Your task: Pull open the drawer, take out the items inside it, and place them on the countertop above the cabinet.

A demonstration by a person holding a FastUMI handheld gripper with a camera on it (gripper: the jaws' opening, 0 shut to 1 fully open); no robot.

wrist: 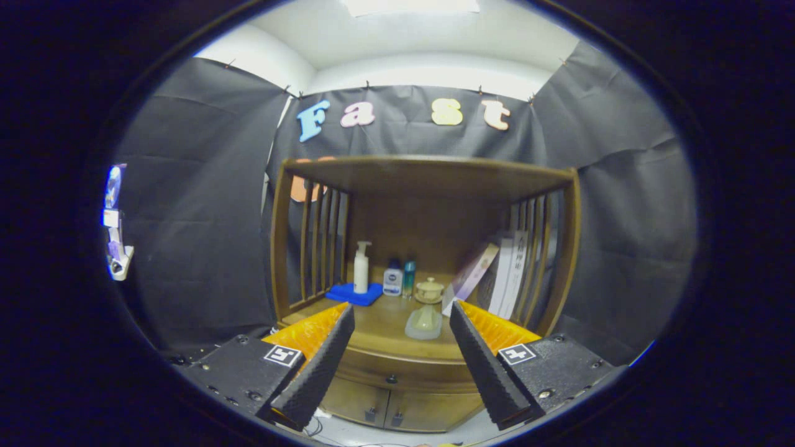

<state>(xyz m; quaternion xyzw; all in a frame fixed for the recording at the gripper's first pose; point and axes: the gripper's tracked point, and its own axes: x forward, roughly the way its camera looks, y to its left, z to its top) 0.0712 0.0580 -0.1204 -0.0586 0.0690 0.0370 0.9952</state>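
The drawer [397, 372] sits closed in the front of the wooden cabinet [428, 180], directly under the countertop [385, 326], with a small dark knob [390, 379] at its middle. It lies just ahead of the gripper [400, 357] and between its two fingers, which are spread wide apart with nothing between them and touch nothing. Below the drawer are two small cabinet doors [385, 406]. Beyond the fingers, on the countertop, stand a white pump bottle [361, 267] on a blue cloth [355, 293], two small bottles [399, 277], a pale lidded cup [429, 290] and leaning books [497, 273].
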